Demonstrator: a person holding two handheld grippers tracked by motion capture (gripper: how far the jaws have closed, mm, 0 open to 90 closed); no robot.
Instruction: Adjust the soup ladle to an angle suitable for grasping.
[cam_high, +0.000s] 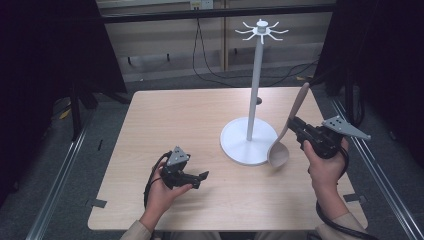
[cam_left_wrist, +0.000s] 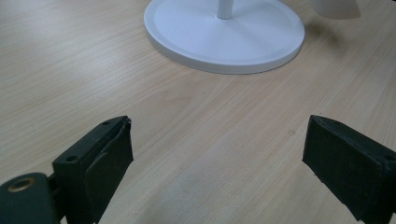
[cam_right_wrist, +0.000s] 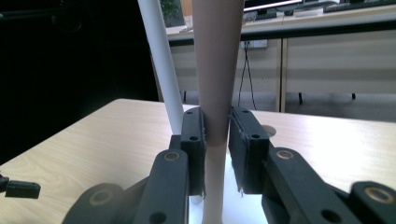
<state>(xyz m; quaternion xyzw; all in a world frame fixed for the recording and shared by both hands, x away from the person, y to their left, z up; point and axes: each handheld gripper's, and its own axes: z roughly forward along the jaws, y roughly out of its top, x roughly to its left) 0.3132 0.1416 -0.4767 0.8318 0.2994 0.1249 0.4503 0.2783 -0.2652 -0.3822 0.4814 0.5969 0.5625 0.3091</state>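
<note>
A beige wooden spoon (cam_high: 286, 131) hangs tilted in the air at the right, bowl down near the stand's base, handle end up. My right gripper (cam_high: 296, 125) is shut on its handle; in the right gripper view the handle (cam_right_wrist: 216, 70) stands upright between the two pads. A white stand (cam_high: 255, 85) with a round base (cam_high: 240, 145) and several hooks at its top (cam_high: 261, 30) rises mid-table. My left gripper (cam_high: 200, 177) rests low near the front left, open, nothing between its fingers (cam_left_wrist: 100, 158). The base (cam_left_wrist: 224, 39) lies ahead of it.
The light wooden table (cam_high: 175, 120) has bare room left of the stand. Dark curtains flank both sides, and cables run along the floor behind. The table's front edge is close to the person's forearms.
</note>
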